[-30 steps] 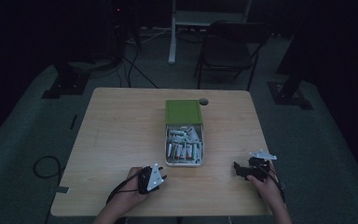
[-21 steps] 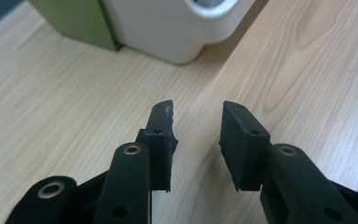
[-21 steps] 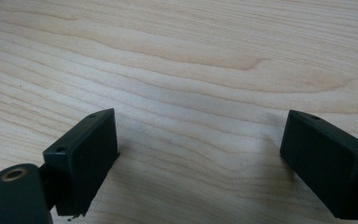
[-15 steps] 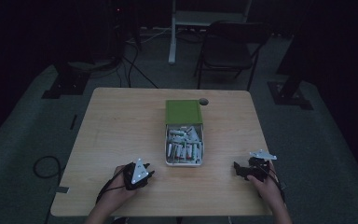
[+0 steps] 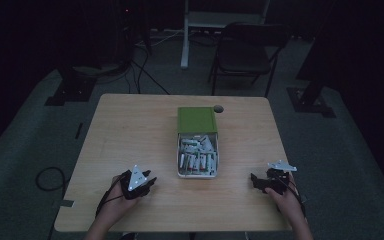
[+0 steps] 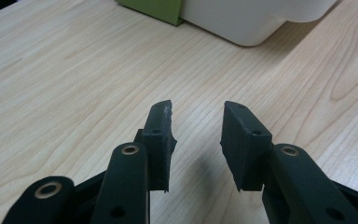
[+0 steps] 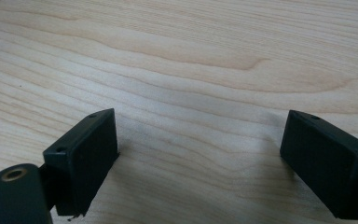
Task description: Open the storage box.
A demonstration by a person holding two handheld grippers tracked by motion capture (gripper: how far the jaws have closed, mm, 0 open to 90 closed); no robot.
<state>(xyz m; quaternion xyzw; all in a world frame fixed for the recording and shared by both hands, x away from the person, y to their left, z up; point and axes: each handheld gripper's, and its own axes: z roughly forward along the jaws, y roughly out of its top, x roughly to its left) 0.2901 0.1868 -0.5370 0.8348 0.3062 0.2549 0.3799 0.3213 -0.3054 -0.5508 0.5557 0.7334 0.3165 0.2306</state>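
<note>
Both grippers idle at the near edge, nothing picked up yet

At the near left, the left gripper point(image 5: 139, 181) rests on the wooden table point(image 5: 130, 130) with its jaws partly spread and empty. In the middle stands the white box point(image 5: 198, 157) of small white cylinders, its green lid point(image 5: 196, 120) at the far end; any writing on them is too small to read. At the near right, the right gripper point(image 5: 265, 182) has its jaws spread wide over bare wood. By my judgement, no work has begun.
</note>
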